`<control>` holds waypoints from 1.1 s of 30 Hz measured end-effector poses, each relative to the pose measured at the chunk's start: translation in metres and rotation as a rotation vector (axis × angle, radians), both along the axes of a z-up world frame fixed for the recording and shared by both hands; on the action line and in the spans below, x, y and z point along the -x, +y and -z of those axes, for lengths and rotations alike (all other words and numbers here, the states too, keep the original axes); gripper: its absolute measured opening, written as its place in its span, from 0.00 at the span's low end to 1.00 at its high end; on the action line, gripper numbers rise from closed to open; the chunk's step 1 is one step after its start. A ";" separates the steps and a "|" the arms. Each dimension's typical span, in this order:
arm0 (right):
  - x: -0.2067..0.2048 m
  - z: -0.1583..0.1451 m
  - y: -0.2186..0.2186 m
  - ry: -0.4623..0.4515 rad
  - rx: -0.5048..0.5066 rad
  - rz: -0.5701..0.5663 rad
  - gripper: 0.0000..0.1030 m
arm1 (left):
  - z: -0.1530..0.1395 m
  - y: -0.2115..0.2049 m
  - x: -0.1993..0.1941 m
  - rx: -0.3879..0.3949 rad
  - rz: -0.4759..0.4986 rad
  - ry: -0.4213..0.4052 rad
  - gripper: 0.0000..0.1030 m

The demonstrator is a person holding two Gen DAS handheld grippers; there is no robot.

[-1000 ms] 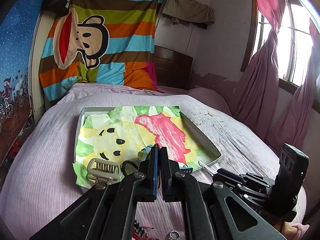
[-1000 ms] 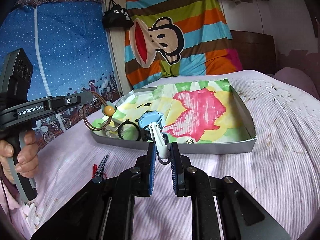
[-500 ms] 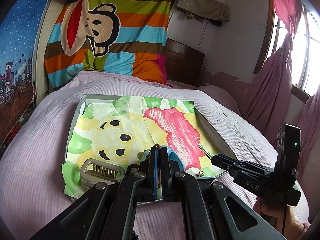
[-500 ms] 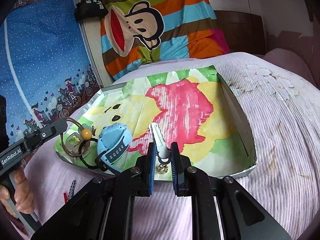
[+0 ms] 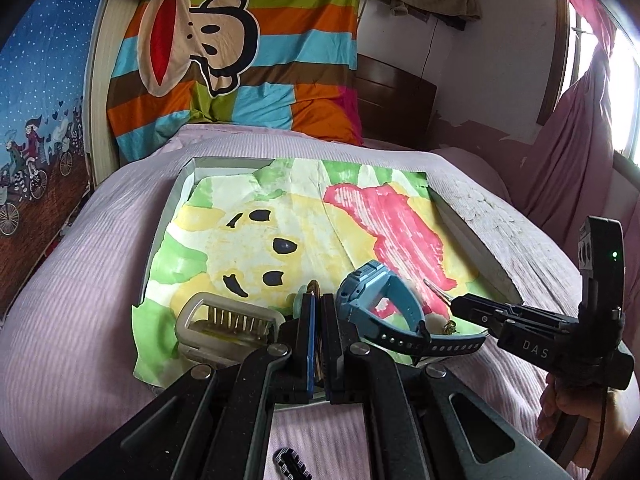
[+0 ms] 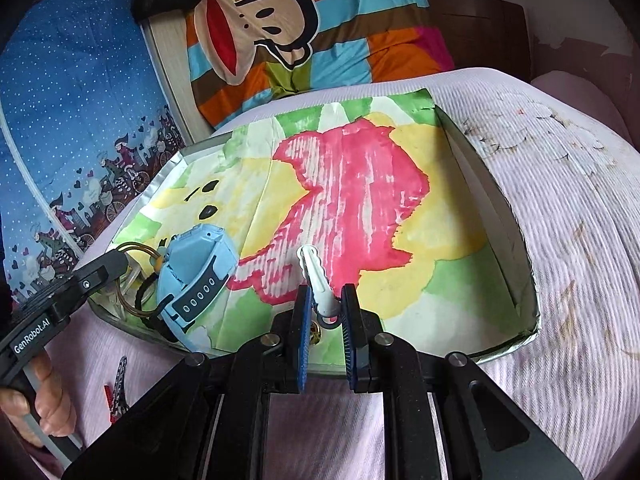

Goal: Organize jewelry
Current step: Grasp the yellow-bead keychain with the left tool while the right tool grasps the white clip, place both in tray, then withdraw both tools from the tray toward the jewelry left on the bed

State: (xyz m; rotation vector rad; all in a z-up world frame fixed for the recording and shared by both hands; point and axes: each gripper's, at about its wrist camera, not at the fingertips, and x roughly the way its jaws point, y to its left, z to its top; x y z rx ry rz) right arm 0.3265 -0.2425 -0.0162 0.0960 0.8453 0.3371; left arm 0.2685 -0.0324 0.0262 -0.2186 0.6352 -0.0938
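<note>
Pink ribbed bedding covers the bed [image 6: 568, 240] where everything lies, and both grippers hang over its near edge. Closest to the right gripper [image 6: 325, 312], its jaws pinch a white ridged clip [image 6: 316, 276] by its lower end, so the clip sticks out ahead over the near rim of a shallow tray [image 6: 516, 216]; a small gold trinket [image 6: 316, 332] lies just under the jaws. The left gripper [image 5: 318, 320] is pressed almost together on a thin brown cord ring [image 5: 314, 289], which pokes up edge-on between the pads. Just left of that gripper lies a pale comb-like clip [image 5: 224, 320], touching the painted paper [image 5: 248, 240] that lines the tray. Just right of it stands a blue watch [image 5: 372, 292], its dark strap trailing toward the right gripper. On the bedding below the left gripper, outside the tray, sits a small dark hair clip [image 5: 290, 465]. Ahead of both grippers the paper's yellow, green and red patches fill the tray. Beyond the tray's far rim, a striped cloth with a cartoon monkey [image 5: 208, 44] leans against the wall, and pink curtains [image 5: 576, 148] hang far to the right.
</note>
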 end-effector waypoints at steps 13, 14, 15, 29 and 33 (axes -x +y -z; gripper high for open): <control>0.010 0.001 -0.005 -0.027 -0.041 0.002 0.25 | 0.004 0.001 0.006 -0.011 -0.004 0.017 0.10; 0.013 0.001 -0.006 -0.037 -0.047 0.005 0.27 | 0.004 0.001 0.008 -0.008 -0.005 0.013 0.12; 0.016 0.000 -0.008 -0.051 -0.054 0.009 0.29 | 0.004 0.002 0.010 -0.005 -0.006 0.008 0.16; 0.085 -0.031 -0.031 -0.300 -0.136 0.109 0.77 | -0.018 0.013 0.061 -0.021 -0.059 -0.136 0.89; 0.109 -0.040 -0.034 -0.360 -0.152 0.115 0.89 | -0.023 0.018 0.083 -0.032 -0.089 -0.191 1.00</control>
